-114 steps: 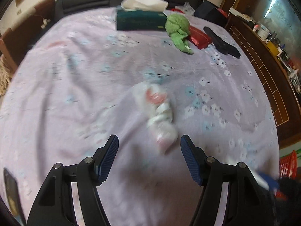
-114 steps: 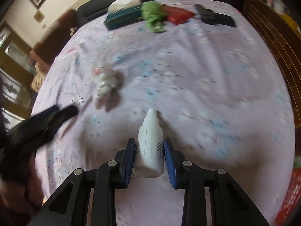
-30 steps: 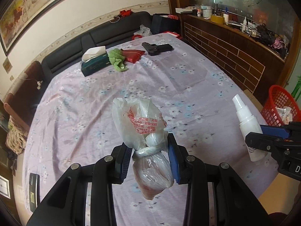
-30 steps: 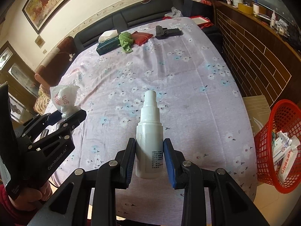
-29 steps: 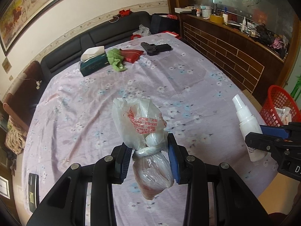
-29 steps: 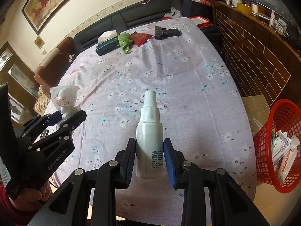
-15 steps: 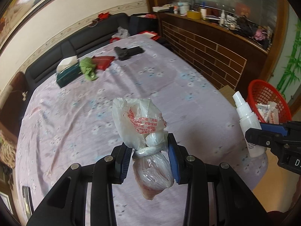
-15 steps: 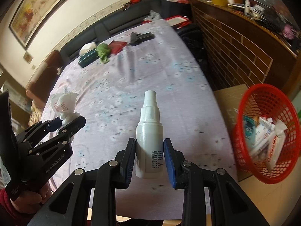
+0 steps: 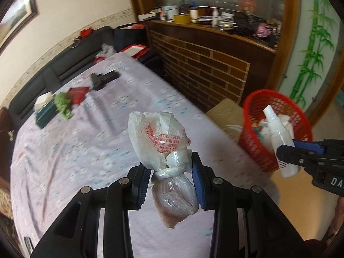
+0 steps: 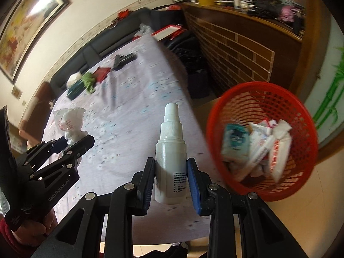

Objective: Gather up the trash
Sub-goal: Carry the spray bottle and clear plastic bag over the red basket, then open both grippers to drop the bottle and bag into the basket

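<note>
White spray bottle [image 10: 171, 161] stands upright, nozzle up (label probably forward).

Tablecloth [image 9: 75, 146] pattern smeared by motion blur. Items at far end of table too blurred to identify (green lump [image 9: 63, 104], dark object [image 9: 103, 79]). Print on spray bottle [image 10: 171, 150] label illegible. Red basket [image 10: 258, 99] contents blurred, partly hidden behind bottle in left view. Right gripper [image 9: 288, 148] cut off by frame edge.
</note>
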`<state>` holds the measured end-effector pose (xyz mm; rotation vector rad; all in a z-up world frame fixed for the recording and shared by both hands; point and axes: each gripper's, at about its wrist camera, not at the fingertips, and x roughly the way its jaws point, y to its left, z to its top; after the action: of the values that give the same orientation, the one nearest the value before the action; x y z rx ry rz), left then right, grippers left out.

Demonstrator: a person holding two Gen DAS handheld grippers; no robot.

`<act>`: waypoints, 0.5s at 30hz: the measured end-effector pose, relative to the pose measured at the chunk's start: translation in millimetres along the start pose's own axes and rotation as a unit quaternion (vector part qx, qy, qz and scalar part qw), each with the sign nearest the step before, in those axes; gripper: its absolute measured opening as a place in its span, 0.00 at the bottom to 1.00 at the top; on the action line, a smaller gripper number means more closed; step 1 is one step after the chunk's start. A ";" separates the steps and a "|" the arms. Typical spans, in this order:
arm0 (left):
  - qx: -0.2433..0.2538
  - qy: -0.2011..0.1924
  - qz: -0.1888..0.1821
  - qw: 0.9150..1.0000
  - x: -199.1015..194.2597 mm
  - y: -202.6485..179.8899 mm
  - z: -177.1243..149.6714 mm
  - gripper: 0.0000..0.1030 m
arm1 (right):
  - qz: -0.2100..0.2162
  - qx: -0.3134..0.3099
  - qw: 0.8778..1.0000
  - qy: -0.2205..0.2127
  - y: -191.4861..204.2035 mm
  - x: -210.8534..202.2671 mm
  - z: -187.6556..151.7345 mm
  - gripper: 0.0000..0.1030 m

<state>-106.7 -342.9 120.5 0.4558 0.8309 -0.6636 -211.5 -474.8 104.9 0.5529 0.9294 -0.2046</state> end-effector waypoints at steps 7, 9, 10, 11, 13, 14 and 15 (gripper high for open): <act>0.007 0.003 -0.088 0.996 8.2 -39.1 24.0 0.34 | -0.030 0.052 0.998 -0.022 -50.0 -26.1 -0.4 0.31; 0.006 0.007 -0.125 0.992 11.2 -49.3 31.0 0.34 | -0.039 0.067 0.997 -0.027 -63.4 -32.9 -1.2 0.31; 0.006 0.009 -0.134 0.991 12.6 -52.9 33.4 0.34 | -0.043 0.075 0.996 -0.029 -70.6 -36.3 -1.5 0.31; 0.010 0.012 -0.144 0.989 15.0 -59.4 36.9 0.34 | -0.047 0.083 0.995 -0.032 -78.1 -39.7 -2.0 0.31; 0.016 0.017 -0.159 0.987 18.8 -72.2 44.0 0.34 | -0.054 0.096 0.993 -0.035 -90.2 -44.9 -2.0 0.31; 0.019 0.019 -0.166 0.986 20.2 -78.1 47.2 0.34 | -0.058 0.102 0.992 -0.037 -95.9 -47.1 -1.7 0.31; 0.024 0.021 -0.174 0.984 21.7 -85.4 51.4 0.34 | -0.061 0.107 0.992 -0.038 -101.3 -49.3 -1.6 0.31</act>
<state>-128.4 -442.5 124.3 0.3709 0.9460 -1.0003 -282.1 -562.6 107.1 0.6826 0.8720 -0.4368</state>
